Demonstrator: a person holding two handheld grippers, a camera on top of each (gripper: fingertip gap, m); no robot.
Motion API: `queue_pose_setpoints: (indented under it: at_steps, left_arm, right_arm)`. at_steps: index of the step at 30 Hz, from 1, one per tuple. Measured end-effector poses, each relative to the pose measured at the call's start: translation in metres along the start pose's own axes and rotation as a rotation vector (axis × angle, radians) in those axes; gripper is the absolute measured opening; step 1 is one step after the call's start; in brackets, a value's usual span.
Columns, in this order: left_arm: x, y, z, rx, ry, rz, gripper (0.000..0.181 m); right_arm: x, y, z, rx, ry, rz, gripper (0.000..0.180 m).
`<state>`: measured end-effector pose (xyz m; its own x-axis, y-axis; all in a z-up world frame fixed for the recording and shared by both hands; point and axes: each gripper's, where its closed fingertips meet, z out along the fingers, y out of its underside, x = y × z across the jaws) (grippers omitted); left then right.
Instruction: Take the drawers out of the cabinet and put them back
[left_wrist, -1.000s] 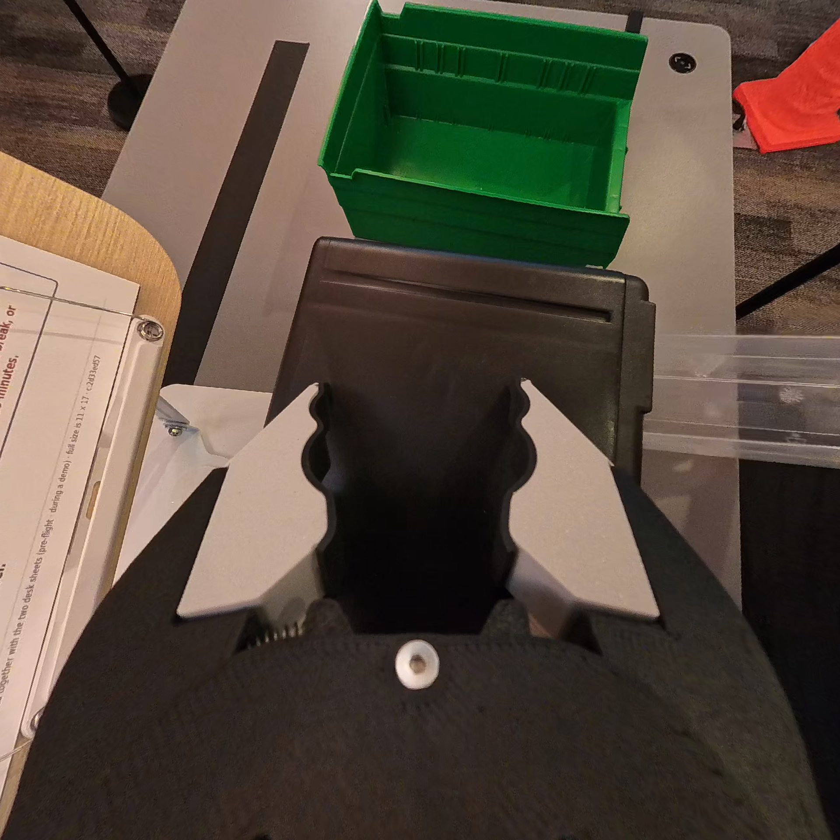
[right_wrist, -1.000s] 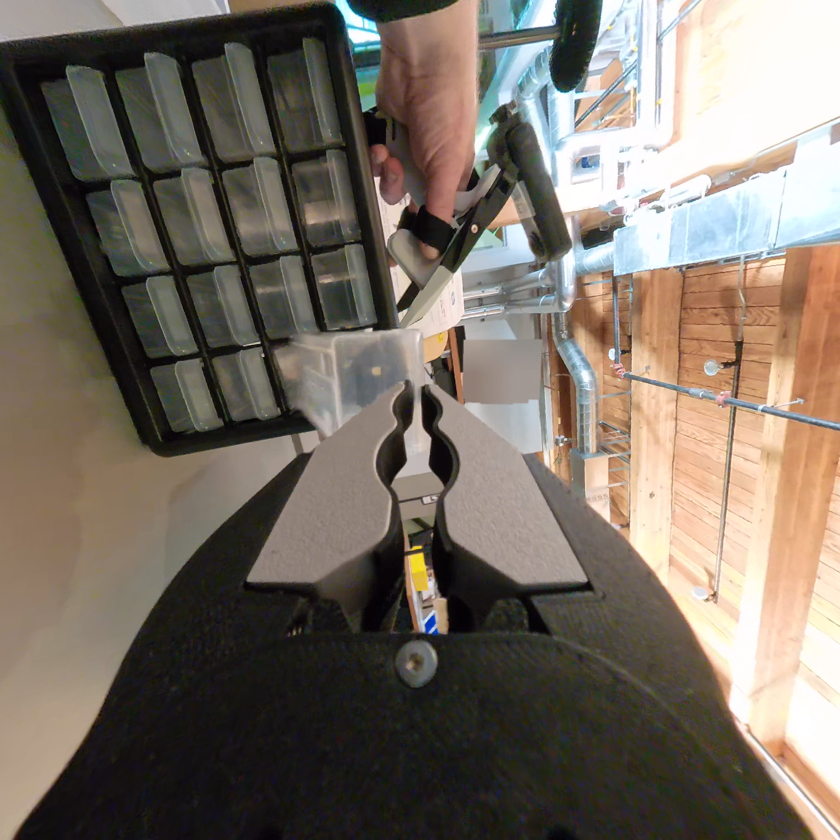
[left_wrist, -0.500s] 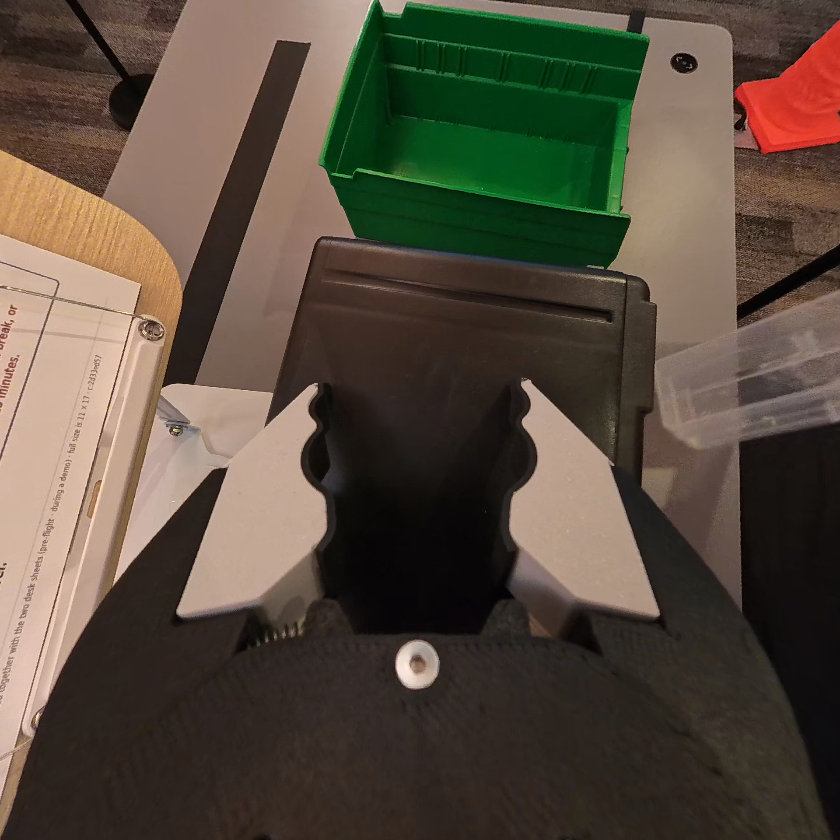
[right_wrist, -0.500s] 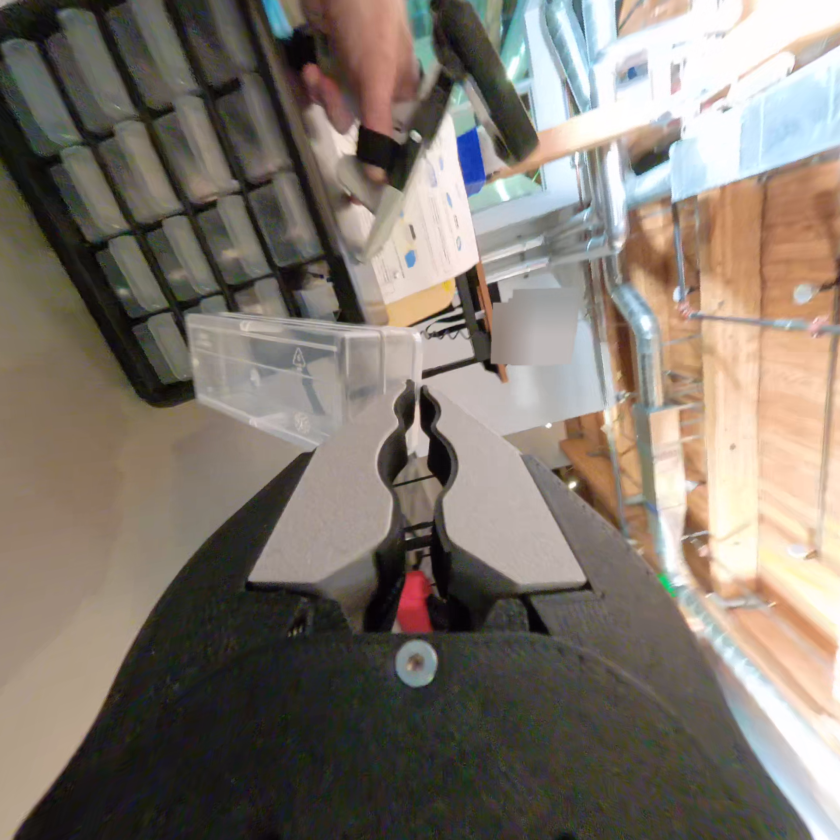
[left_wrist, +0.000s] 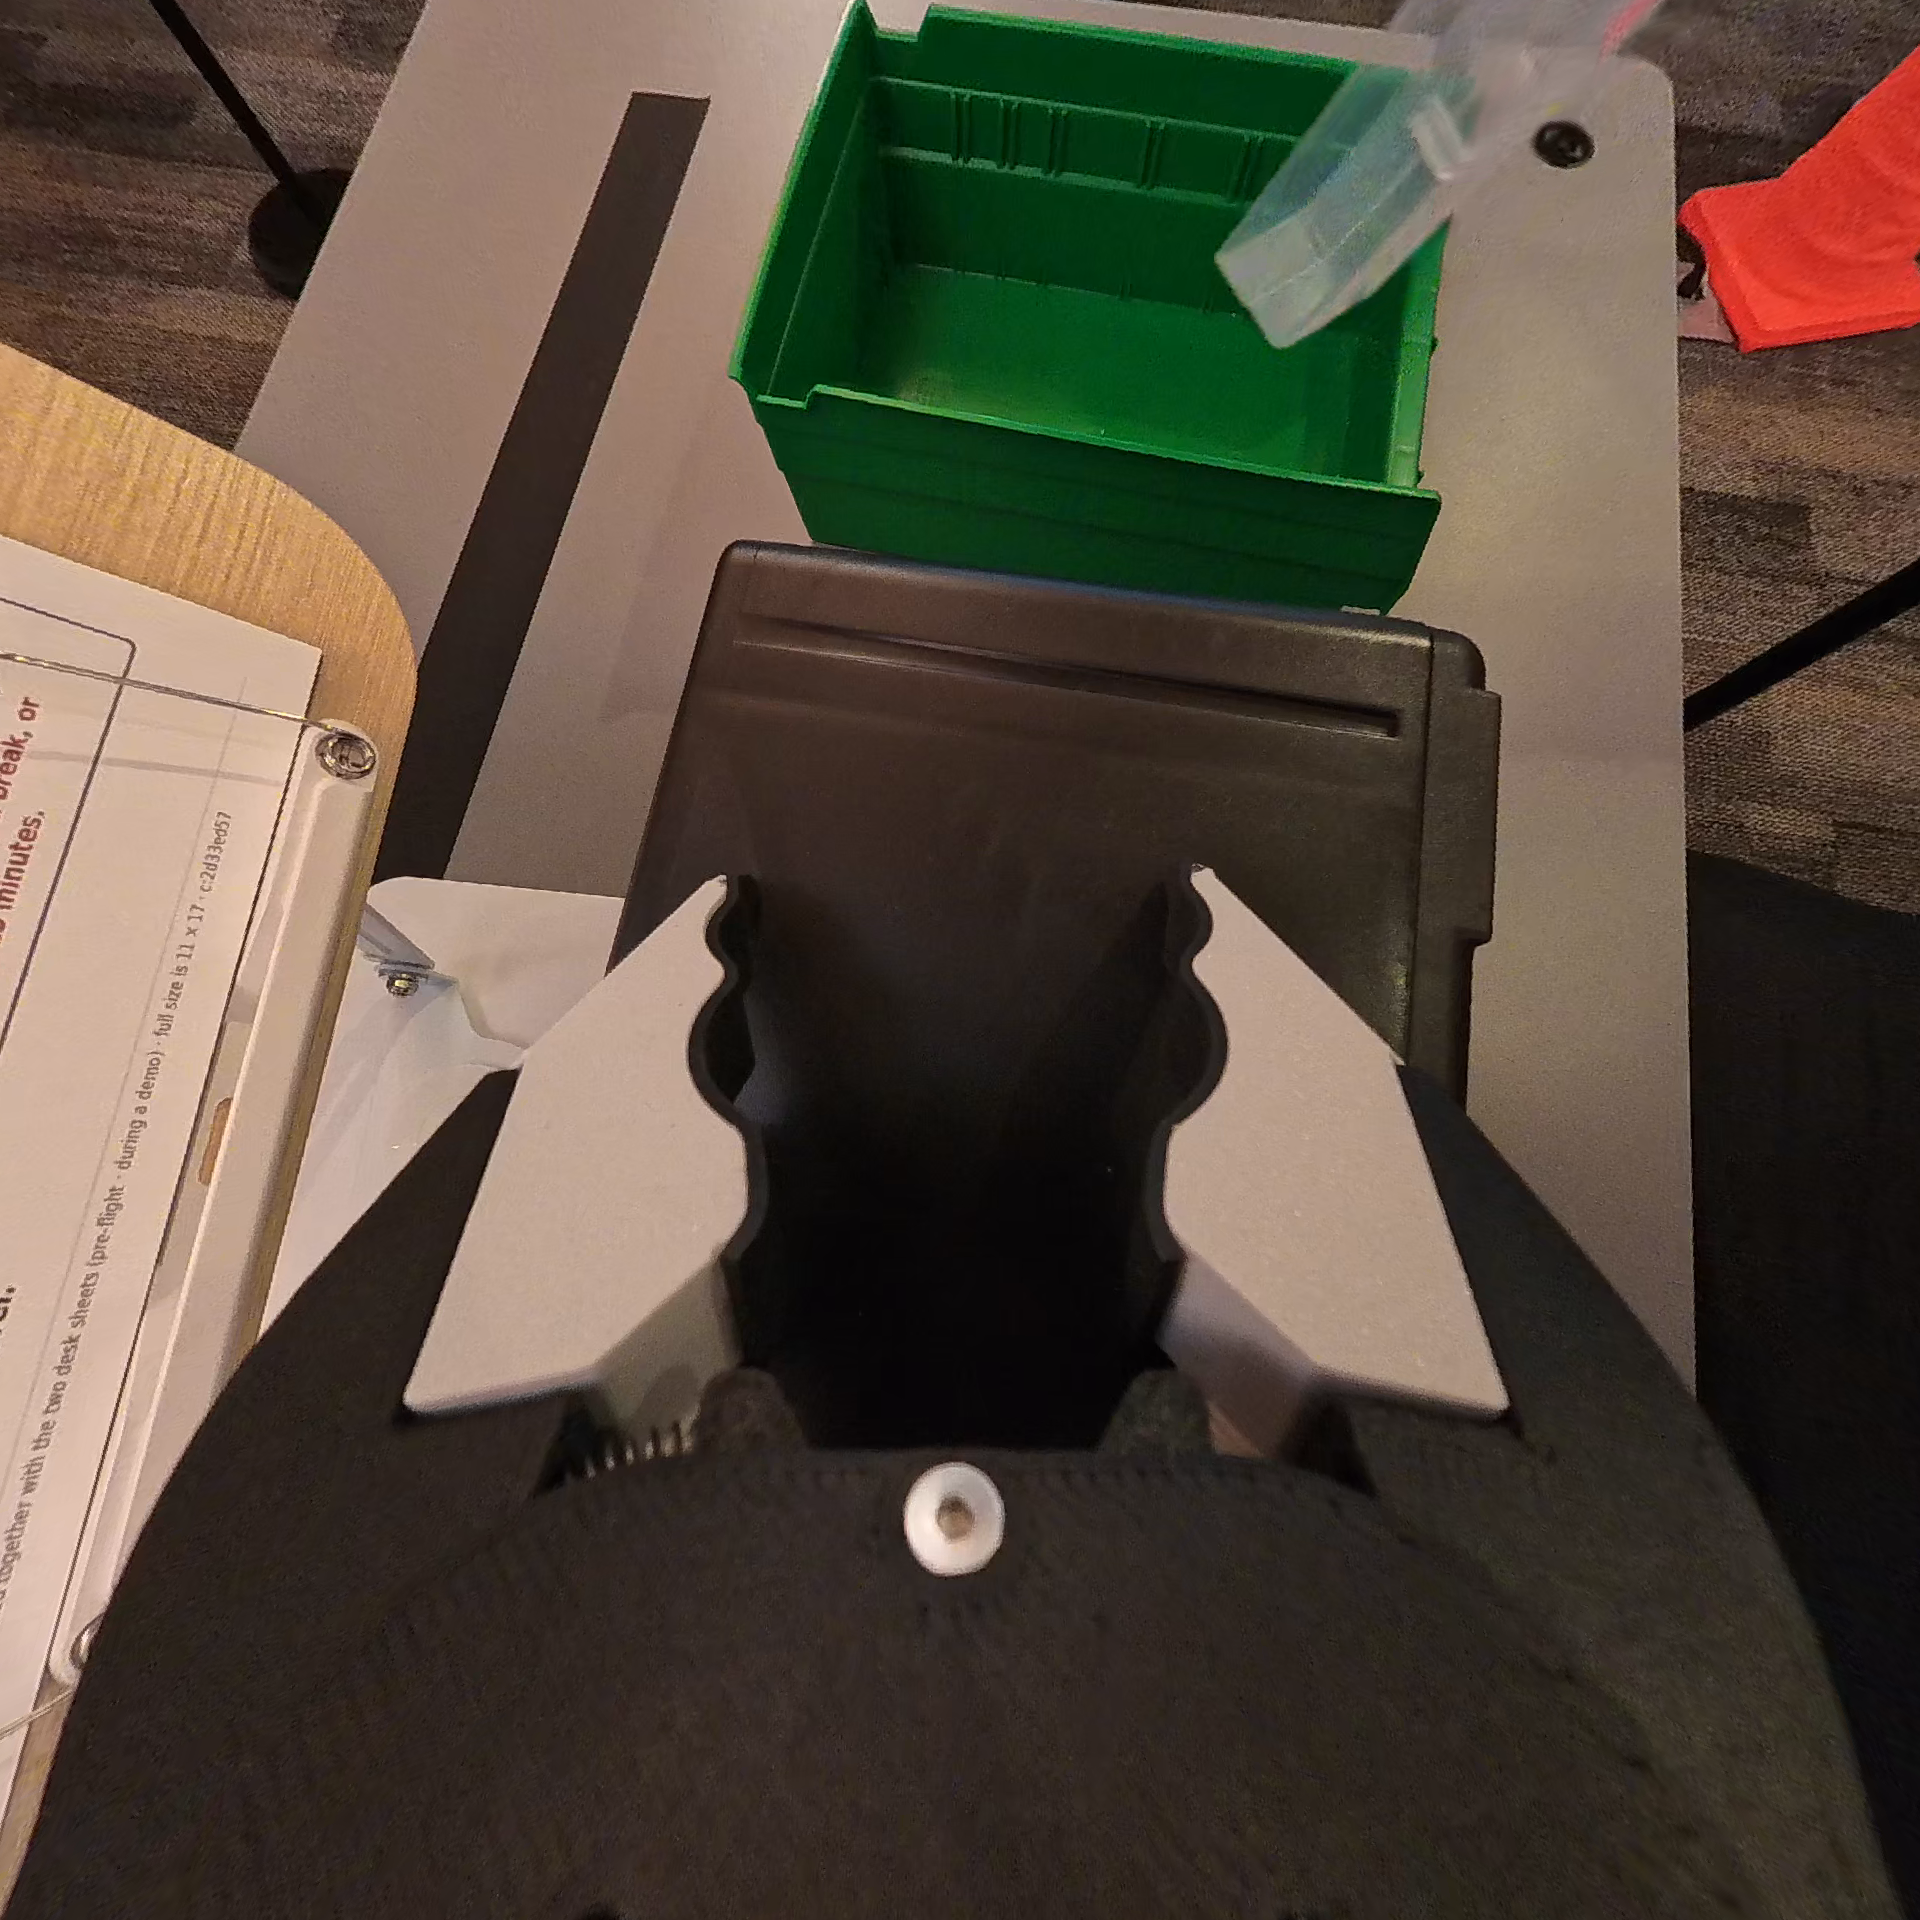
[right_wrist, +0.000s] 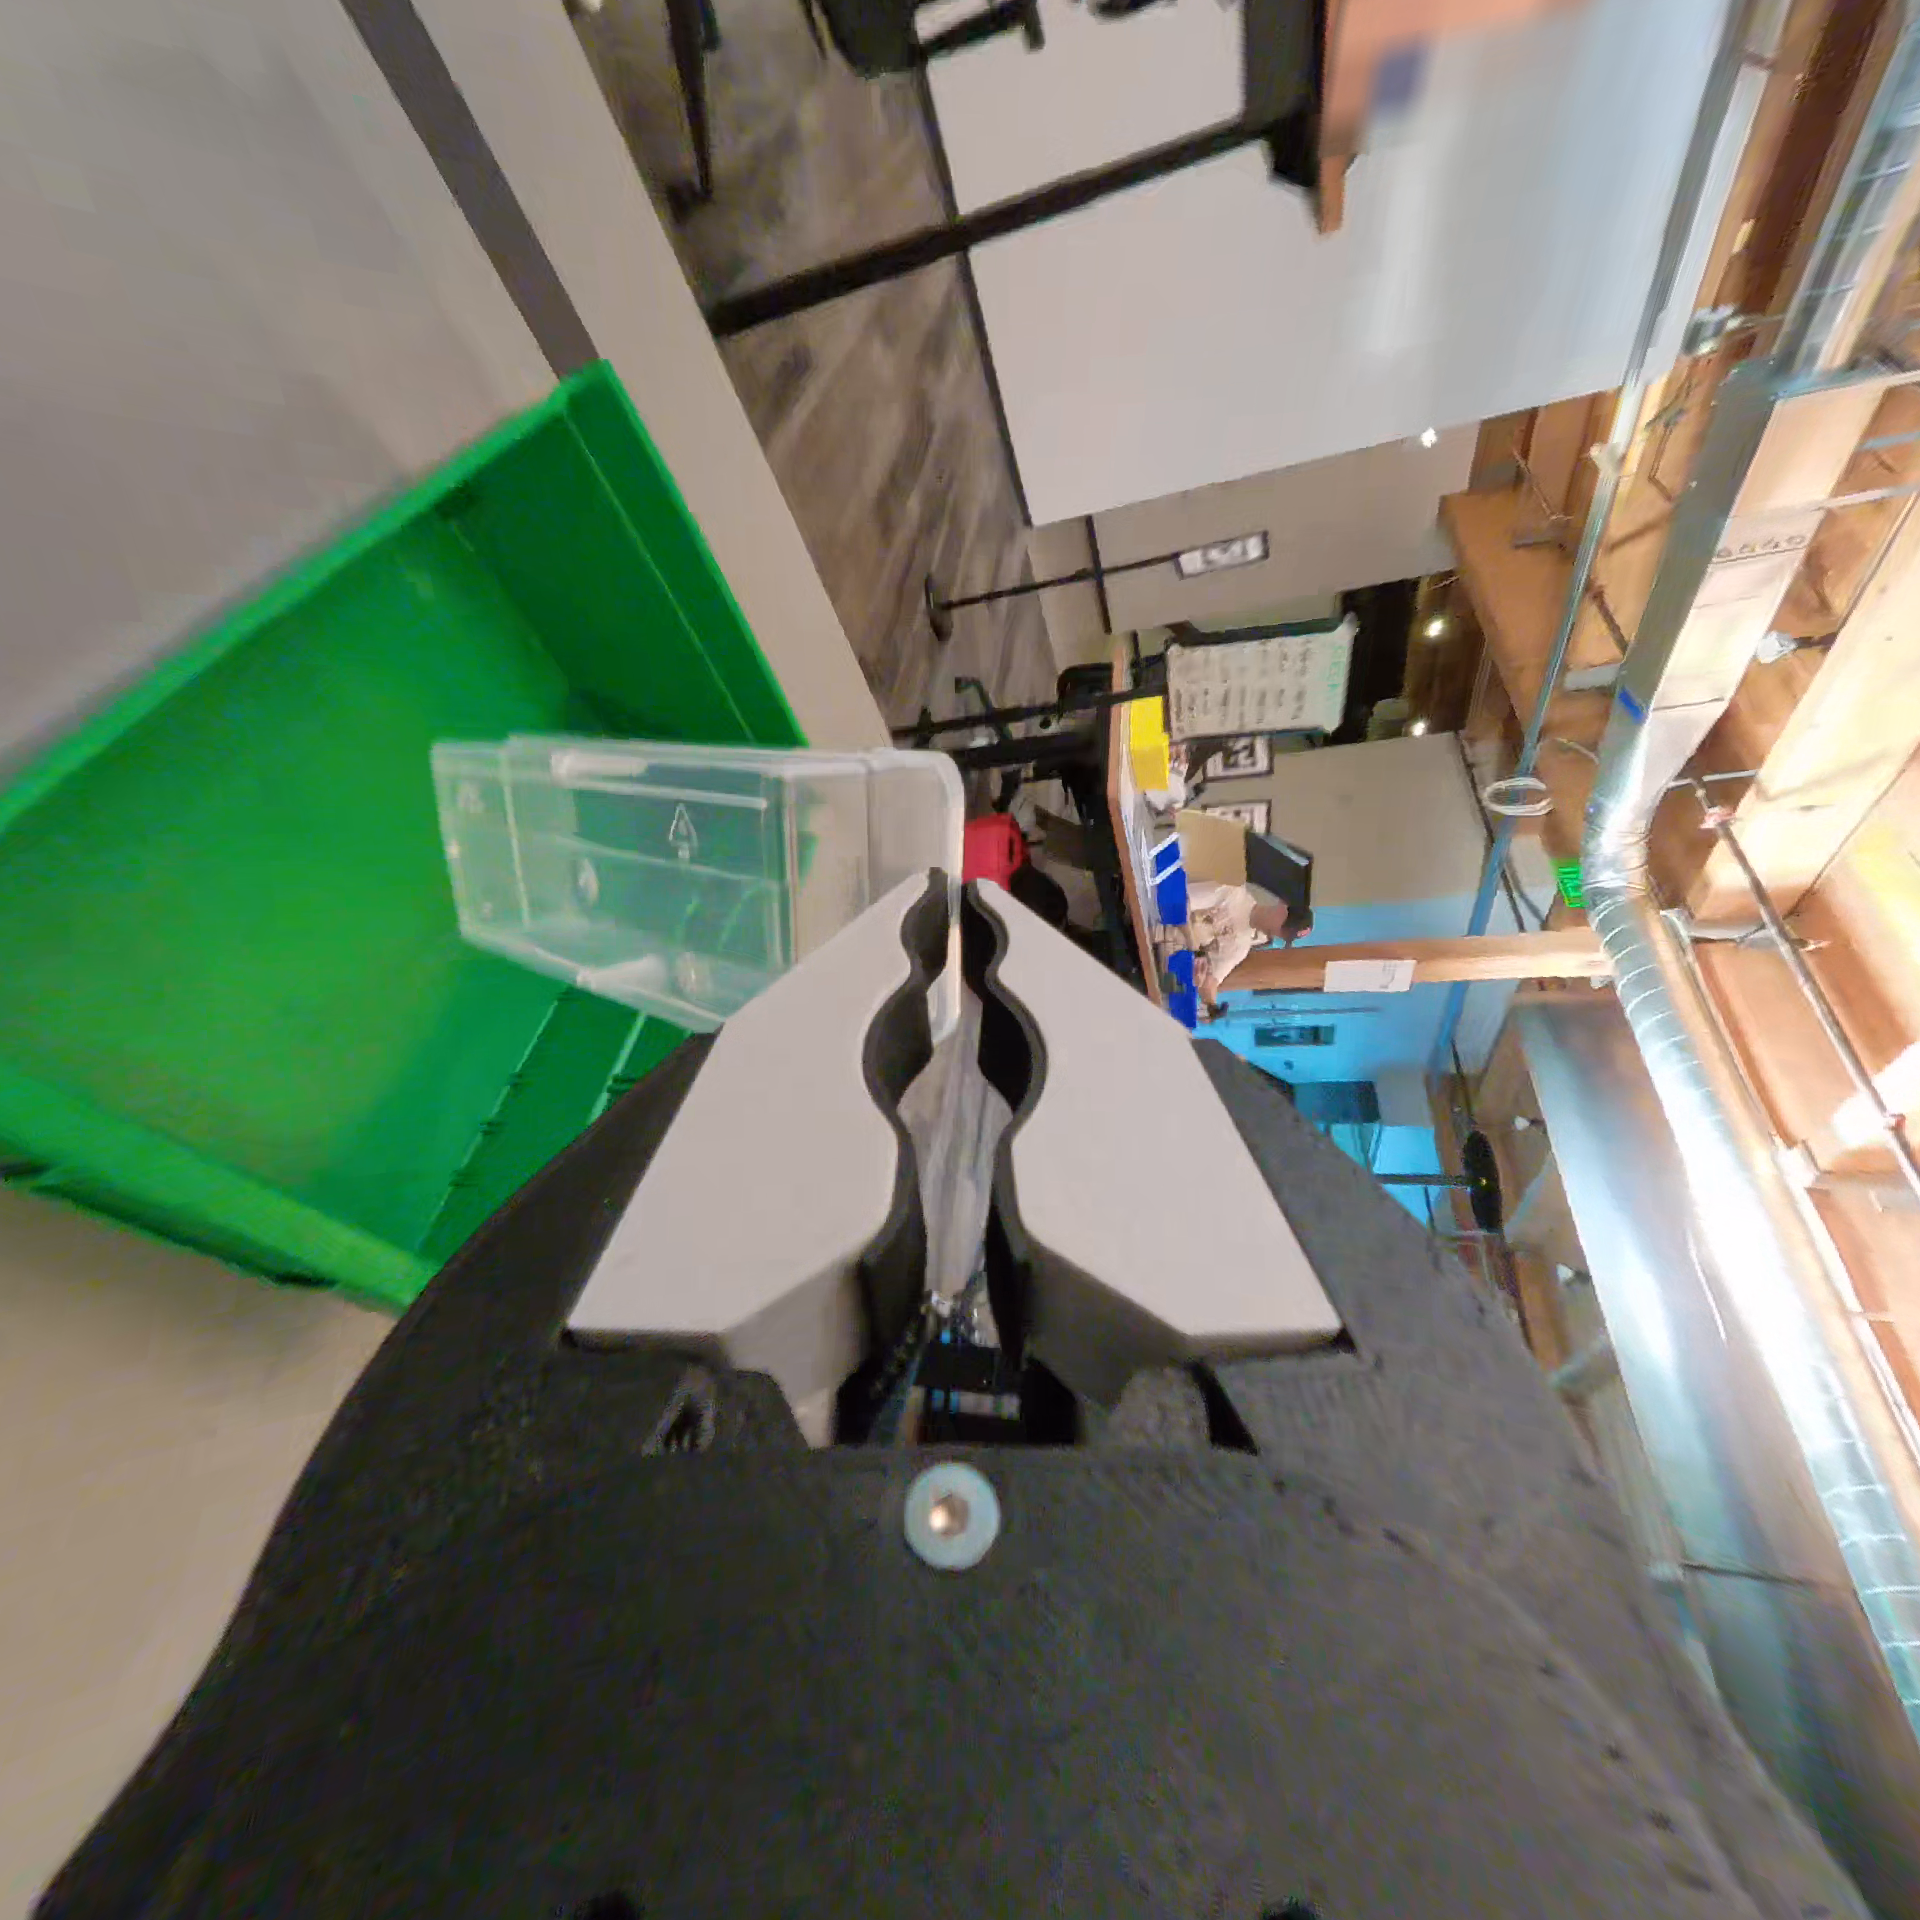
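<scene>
The right gripper (right_wrist: 958, 894) is pinched on the front lip of a clear plastic drawer (right_wrist: 665, 873), its grey fingers (right_wrist: 774, 1101) nearly touching with only the thin plastic edge between them. The drawer is held in the air, tilted, over the open green bin (right_wrist: 260, 914); in the left wrist view the same drawer (left_wrist: 1340, 218) hangs above the bin's far right corner (left_wrist: 1392, 343), its upper end blurred. The left gripper (left_wrist: 956, 894) has its fingers (left_wrist: 613, 1122) spread wide with nothing between them, poised over the top of the black drawer cabinet (left_wrist: 1091, 790). The cabinet stands on the grey table (left_wrist: 520, 312), just in front of the green bin. Papers (left_wrist: 114, 987) under a clear sheet lie on a wooden surface (left_wrist: 197, 499) to the left.
</scene>
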<state>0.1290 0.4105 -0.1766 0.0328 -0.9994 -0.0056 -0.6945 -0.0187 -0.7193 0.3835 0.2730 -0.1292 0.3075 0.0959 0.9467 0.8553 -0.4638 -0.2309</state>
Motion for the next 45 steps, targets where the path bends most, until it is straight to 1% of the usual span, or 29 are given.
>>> queue_pose_setpoints:
  at_steps: [3, 7, 10, 12, 13, 15, 18, 23, 28, 29, 30, 32, 34, 36, 37, 39, 42, 45]
  left_arm:
    - [0.0, 0.0, 0.0, 0.0, -0.001, 0.0, 0.08]
    - [0.0, 0.0, 0.0, 0.0, 0.0, 0.0, 0.08]
    - [0.0, 0.0, 0.0, 0.0, 0.0, 0.0, 0.08]
    - [0.0, 0.0, 0.0, 0.0, 0.001, 0.002, 0.08]
    - [0.0, 0.0, 0.0, 0.0, 0.001, 0.002, 0.079]
    - [0.0, 0.0, 0.0, 0.001, 0.001, 0.004, 0.079]
    - [0.0, 0.0, 0.0, 0.0, 0.003, 0.002, 0.079]
    - [0.001, 0.0, 0.0, 0.001, 0.005, 0.004, 0.078]
    - [0.001, 0.0, 0.0, 0.001, 0.006, 0.007, 0.078]
    - [0.001, 0.0, 0.0, 0.001, 0.006, 0.007, 0.078]
    - [0.001, 0.0, 0.0, 0.001, 0.006, 0.007, 0.078]
    - [0.001, 0.0, 0.0, 0.001, 0.005, 0.007, 0.078]
    - [0.001, 0.0, 0.0, 0.001, 0.006, 0.007, 0.078]
    - [0.001, 0.0, 0.0, 0.001, 0.006, 0.008, 0.077]
    - [0.001, 0.0, 0.0, 0.001, 0.006, 0.007, 0.077]
    - [0.001, 0.0, 0.0, 0.001, 0.007, 0.006, 0.077]
    - [0.001, 0.0, 0.0, 0.001, 0.007, 0.006, 0.077]
    - [0.001, 0.0, 0.0, 0.001, 0.007, 0.006, 0.077]
  right_arm:
    - [-0.02, 0.017, 0.049, -0.097, -0.08, -0.039, 0.0]
    - [-0.041, 0.025, 0.094, -0.169, -0.096, -0.142, 0.0]
    - [-0.057, 0.032, 0.119, -0.219, -0.101, -0.195, 0.0]
    - [-0.072, 0.038, 0.129, -0.255, -0.132, -0.22, 0.0]
    - [-0.075, 0.038, 0.132, -0.264, -0.12, -0.228, 0.0]
    - [-0.076, 0.033, 0.133, -0.259, -0.114, -0.212, 0.0]
    - [-0.083, 0.026, 0.124, -0.272, -0.174, -0.193, 0.001]
    - [-0.101, 0.02, 0.102, -0.311, -0.331, -0.168, 0.005]
    - [-0.137, 0.006, 0.082, -0.272, -0.598, -0.004, 0.017]
    - [-0.142, 0.006, 0.08, -0.269, -0.656, 0.038, 0.027]
    - [-0.148, 0.004, 0.078, -0.263, -0.721, 0.101, 0.032]
    - [-0.157, 0.0, 0.073, -0.237, -0.843, 0.215, 0.037]
    - [-0.162, 0.002, 0.071, -0.226, -0.923, 0.263, 0.046]
    - [-0.159, 0.005, 0.07, -0.184, -0.954, 0.231, 0.057]
    - [-0.156, 0.005, 0.069, -0.151, -0.971, 0.195, 0.066]
    - [-0.152, 0.012, 0.071, -0.086, -0.965, 0.031, 0.082]
    - [-0.163, 0.026, 0.078, -0.041, -0.986, -0.212, 0.091]
    - [-0.182, 0.04, 0.09, -0.018, -1.015, -0.411, 0.092]
